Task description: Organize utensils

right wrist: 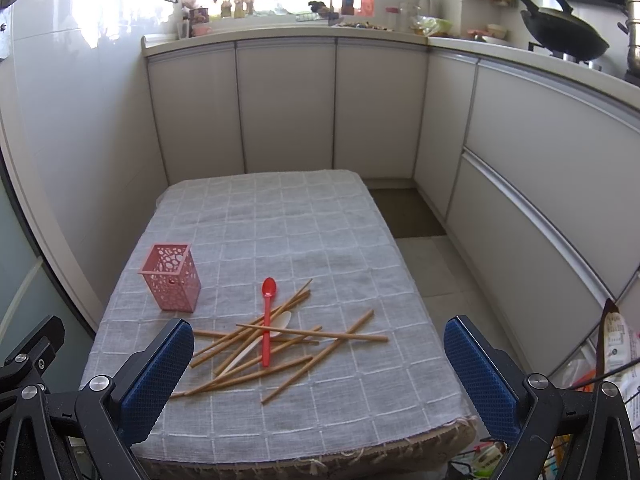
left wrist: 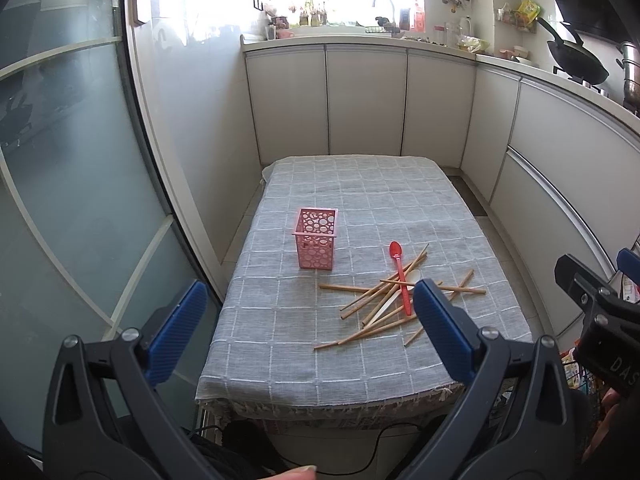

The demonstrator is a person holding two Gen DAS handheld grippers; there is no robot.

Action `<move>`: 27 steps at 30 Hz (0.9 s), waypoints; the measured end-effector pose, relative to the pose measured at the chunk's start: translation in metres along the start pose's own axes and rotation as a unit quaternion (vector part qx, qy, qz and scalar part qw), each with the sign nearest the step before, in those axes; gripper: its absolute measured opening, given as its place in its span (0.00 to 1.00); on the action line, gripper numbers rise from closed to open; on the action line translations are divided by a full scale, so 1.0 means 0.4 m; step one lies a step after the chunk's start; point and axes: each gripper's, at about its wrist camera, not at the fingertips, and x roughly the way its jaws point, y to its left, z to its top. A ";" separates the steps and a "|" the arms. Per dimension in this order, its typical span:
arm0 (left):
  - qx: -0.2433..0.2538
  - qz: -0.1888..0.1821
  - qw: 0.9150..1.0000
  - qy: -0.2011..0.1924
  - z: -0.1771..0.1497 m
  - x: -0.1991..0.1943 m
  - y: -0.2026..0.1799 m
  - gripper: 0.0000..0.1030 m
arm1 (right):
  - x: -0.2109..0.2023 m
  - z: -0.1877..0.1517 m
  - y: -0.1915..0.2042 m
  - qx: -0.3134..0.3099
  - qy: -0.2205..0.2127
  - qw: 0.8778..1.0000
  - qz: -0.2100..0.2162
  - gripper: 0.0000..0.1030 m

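A pink perforated holder [left wrist: 316, 239] [right wrist: 171, 277] stands upright and empty on the grey checked tablecloth [left wrist: 360, 368] [right wrist: 320, 420]. To its right lies a loose pile of several wooden chopsticks [left wrist: 360, 308] [right wrist: 296, 372], with a red spoon [left wrist: 401, 274] [right wrist: 267, 317] on top and a white spoon [left wrist: 394, 300] [right wrist: 276, 330] partly under it. My left gripper [left wrist: 310, 296] is open and empty, held above the table's near edge. My right gripper [right wrist: 316, 338] is open and empty, just short of the pile; it also shows at the right edge of the left wrist view [left wrist: 592, 300].
White kitchen cabinets [left wrist: 360, 100] wrap the back and right sides. A frosted glass door [left wrist: 80, 160] stands on the left. A wok [right wrist: 564, 38] sits on the counter at the right. Bags and a wire rack [right wrist: 608, 368] stand by the table's right front corner.
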 end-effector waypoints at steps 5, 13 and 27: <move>-0.001 0.002 1.000 0.001 0.000 0.002 -0.003 0.99 | 0.000 0.001 -0.002 -0.001 -0.001 1.000 0.001 1.00; -0.002 0.004 1.000 0.004 -0.002 0.005 -0.001 0.99 | 0.000 0.000 0.001 -0.001 -0.001 1.000 0.000 1.00; 0.015 0.021 0.999 0.029 0.007 0.028 -0.017 0.99 | 0.024 0.004 -0.007 0.001 0.009 1.000 0.004 1.00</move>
